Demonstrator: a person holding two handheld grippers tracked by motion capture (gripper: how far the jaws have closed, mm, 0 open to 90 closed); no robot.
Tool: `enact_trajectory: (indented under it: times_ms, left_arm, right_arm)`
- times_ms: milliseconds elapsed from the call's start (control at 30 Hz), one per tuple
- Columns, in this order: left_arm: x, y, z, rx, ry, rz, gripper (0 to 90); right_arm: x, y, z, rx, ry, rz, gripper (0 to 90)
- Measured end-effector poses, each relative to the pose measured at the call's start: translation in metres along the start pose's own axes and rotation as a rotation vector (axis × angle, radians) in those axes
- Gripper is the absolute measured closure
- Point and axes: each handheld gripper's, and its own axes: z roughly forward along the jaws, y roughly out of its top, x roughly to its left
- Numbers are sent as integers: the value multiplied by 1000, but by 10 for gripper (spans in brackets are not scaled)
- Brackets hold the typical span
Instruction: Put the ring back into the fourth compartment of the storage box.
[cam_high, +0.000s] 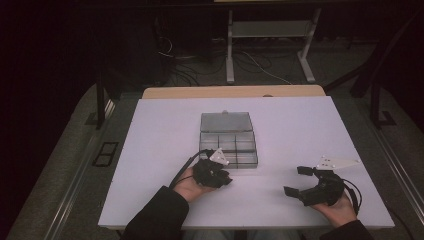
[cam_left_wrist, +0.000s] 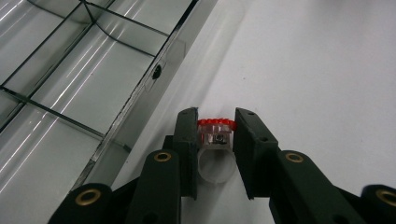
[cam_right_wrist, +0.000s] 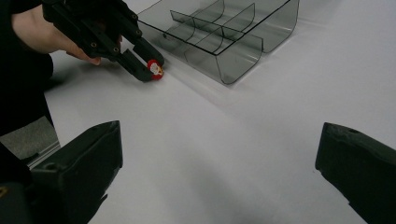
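So the left tongs are closed down on a little clear plastic ring with a red top, jaws pressing it from both sides, and the ring is sitting low at the white tabletop, just beside the front wall of the smoky clear organizer box. From the right gripper view you can see the same thing from the side: the left tongs pinching the ring, red showing at the tips, right next to the box, though I can't tell if the ring is actually touching the surface or lifted a hair. The box has its lid flipped open toward the far side, and its divided compartments look empty from what shows. In the high view the box sits around the middle of the tabletop with the left tongs at its near edge. The right tongs are well off to the right, jaws spread wide with nothing between them, resting in the person's hand.
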Motion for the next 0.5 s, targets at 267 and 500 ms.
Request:
enact_trajectory:
  times_ms: [267, 500]
  left_arm:
    - [1, 1, -4, -2, -25, 2, 701]
    - [0, 5, -10, -8, -42, 11, 702]
  right_arm:
    - [0, 0, 0, 0, -1, 0, 1]
    - [0, 0, 0, 0, -1, 0, 1]
